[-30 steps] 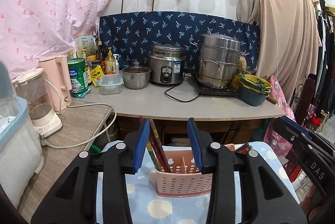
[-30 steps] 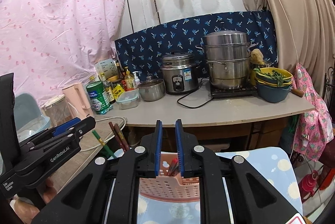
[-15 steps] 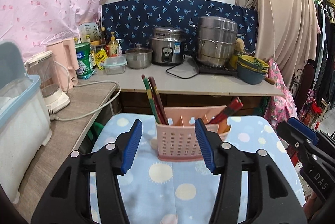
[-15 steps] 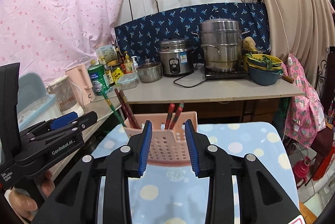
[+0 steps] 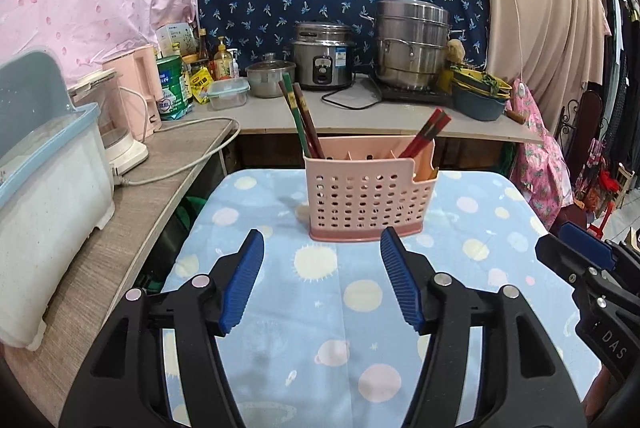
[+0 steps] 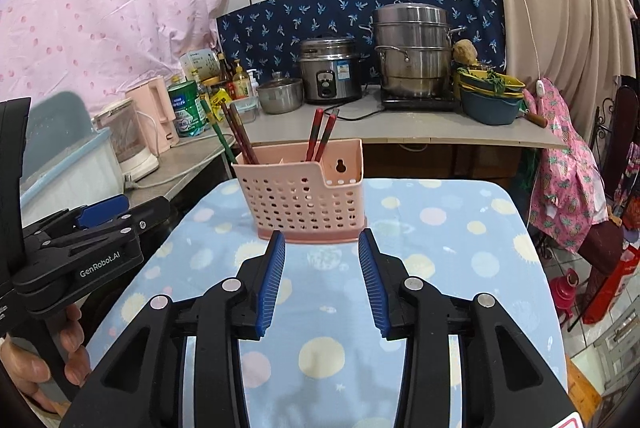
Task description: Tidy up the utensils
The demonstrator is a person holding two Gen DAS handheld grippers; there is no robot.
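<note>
pink perforated basket (image 5: 367, 196) upright on a blue cloth (image 5: 320, 316) printed with pale dots and suns, toward the far end of the cloth. inside, dividers splitting it into compartments. green and dark red chopsticks (image 5: 301, 119) leaning left out of the left end compartment; a red pair (image 5: 425, 134) leaning right out of a compartment near the right end. same basket (image 6: 304, 196) in the right wrist view, with the red pair (image 6: 321, 134) standing nearly upright there and the dark ones (image 6: 237, 135) slanting left.

left gripper (image 5: 322, 282) released, blue pads (image 5: 245, 282) spread wide with nothing between them, hovering over the cloth short of the basket and not touching it. right gripper (image 6: 322, 280) likewise parted and holding nothing, tips just short of the basket's base; cannot tell whether touching or just apart. left gripper (image 6: 84, 236) also visible at the left edge of the right wrist view, held in a hand (image 6: 44, 356); right gripper (image 5: 580, 260) visible at the right edge of the left wrist view.

behind the cloth, a grey counter (image 5: 360, 115) carrying a rice cooker (image 5: 323, 56), a stacked steel steamer pot (image 5: 412, 43), a small lidded pot (image 5: 269, 77), a green tin (image 5: 171, 83) and stacked bowls (image 5: 479, 95). on the left, a pink kettle (image 5: 138, 87) and a white tub with a blue lid (image 5: 44, 171).
</note>
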